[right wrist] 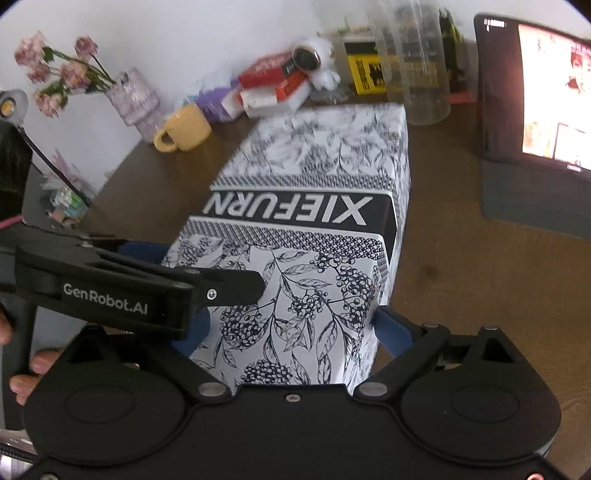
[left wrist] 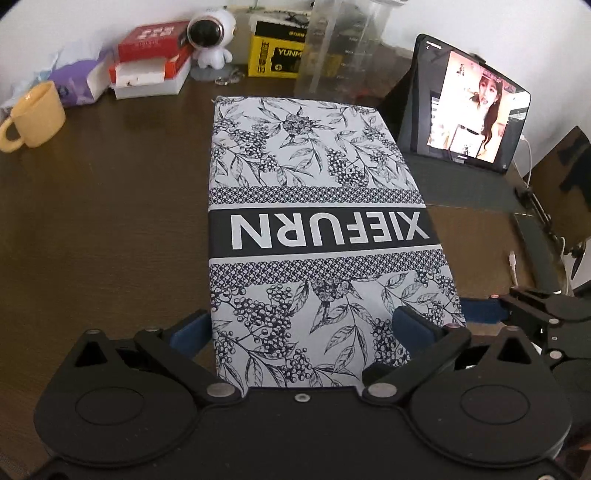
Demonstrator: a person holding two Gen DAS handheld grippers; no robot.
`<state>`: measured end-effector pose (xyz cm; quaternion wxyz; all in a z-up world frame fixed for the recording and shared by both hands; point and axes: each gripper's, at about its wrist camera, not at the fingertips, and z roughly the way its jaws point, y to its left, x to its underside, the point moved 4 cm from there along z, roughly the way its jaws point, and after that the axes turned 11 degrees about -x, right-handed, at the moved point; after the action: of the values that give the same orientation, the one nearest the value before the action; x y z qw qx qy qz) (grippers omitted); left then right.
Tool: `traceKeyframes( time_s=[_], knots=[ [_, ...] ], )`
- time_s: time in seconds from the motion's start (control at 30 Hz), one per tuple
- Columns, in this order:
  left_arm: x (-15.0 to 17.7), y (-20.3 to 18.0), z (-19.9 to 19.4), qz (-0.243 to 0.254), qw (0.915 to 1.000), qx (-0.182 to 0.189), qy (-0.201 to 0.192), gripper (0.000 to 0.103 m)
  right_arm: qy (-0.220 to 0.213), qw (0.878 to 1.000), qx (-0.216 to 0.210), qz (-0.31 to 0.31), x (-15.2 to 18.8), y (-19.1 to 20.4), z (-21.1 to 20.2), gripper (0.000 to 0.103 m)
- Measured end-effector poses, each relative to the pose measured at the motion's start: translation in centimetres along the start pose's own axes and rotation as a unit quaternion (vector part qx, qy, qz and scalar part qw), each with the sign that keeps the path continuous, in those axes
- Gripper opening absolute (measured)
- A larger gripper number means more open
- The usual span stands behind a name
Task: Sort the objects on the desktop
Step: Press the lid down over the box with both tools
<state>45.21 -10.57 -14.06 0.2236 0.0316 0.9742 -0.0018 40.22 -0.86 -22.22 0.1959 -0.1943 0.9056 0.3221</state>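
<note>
We grip the white cardboard box with navy berry print and XIEFURN band (left wrist: 317, 236) on the dark brown wooden desk (left wrist: 110, 229): our left gripper (left wrist: 301, 328) and right gripper (right wrist: 291, 328) each clasp its near end. Against the white wall (left wrist: 92, 18) stand a yellow mug (left wrist: 35, 116) and a lit tablet (left wrist: 476, 107).

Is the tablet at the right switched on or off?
On. The tablet stands propped on the desk, its screen lit, showing a woman.

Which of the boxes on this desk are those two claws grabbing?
The big floral box marked XIEFURN; both the left claw and right claw straddle its near end. The red boxes and yellow box sit untouched by the wall.
</note>
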Motion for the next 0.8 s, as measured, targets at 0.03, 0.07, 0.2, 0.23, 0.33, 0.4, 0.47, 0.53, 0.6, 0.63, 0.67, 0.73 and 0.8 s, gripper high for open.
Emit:
traceKeyframes(
  time_s=[0.03,0.07,0.2,0.23,0.33,0.4,0.47,0.53,0.6,0.63,0.67,0.73,0.8],
  knots=[
    [0.0,0.1,0.1,0.0,1.0,0.002,0.003,0.103,-0.001,1.0,-0.002,0.004,0.0,-0.2,0.1,0.096],
    [0.0,0.2,0.2,-0.001,1.0,0.004,0.005,0.103,-0.002,1.0,-0.004,0.007,0.0,-0.3,0.2,0.096],
    [-0.6,0.7,0.5,0.003,0.9996,0.007,0.028,0.103,0.012,0.999,-0.021,0.029,-0.5,-1.1,0.6,0.097],
    [-0.7,0.8,0.6,0.003,0.9993,0.01,0.035,0.103,0.02,0.999,-0.026,0.034,-0.6,-1.2,0.7,0.097],
    [-1.1,1.0,0.9,0.002,0.9982,0.015,0.058,0.103,0.033,0.998,-0.035,0.052,-0.9,-1.7,0.9,0.097],
    [-1.3,1.2,1.0,0.003,0.9975,0.015,0.069,0.103,0.042,0.996,-0.04,0.064,-1.0,-1.9,1.0,0.097],
    [-1.4,1.3,1.0,0.004,0.9971,0.016,0.075,0.103,0.049,0.995,-0.045,0.076,-1.0,-2.1,1.2,0.097],
    [-1.4,1.5,1.0,0.001,0.997,0.018,0.076,0.103,0.05,0.995,-0.044,0.076,-1.0,-2.0,1.2,0.097],
    [-1.3,1.7,0.9,-0.006,0.997,0.02,0.075,0.103,0.048,0.995,-0.044,0.079,-1.0,-2.0,1.1,0.097],
    [-1.2,1.9,0.9,-0.011,0.9969,0.021,0.075,0.103,0.046,0.995,-0.042,0.08,-0.9,-2.0,1.0,0.097],
    [-1.0,2.2,0.7,-0.018,0.9968,0.024,0.074,0.103,0.043,0.995,-0.04,0.081,-0.9,-1.9,0.9,0.097],
    [-0.8,2.8,0.2,-0.031,0.9972,0.027,0.062,0.103,0.033,0.997,-0.031,0.066,-0.9,-1.4,0.5,0.098],
    [-0.3,3.5,-0.6,-0.032,0.9979,0.026,0.049,0.103,0.016,0.998,-0.03,0.055,-0.8,-0.6,-0.4,0.101]
  ],
)
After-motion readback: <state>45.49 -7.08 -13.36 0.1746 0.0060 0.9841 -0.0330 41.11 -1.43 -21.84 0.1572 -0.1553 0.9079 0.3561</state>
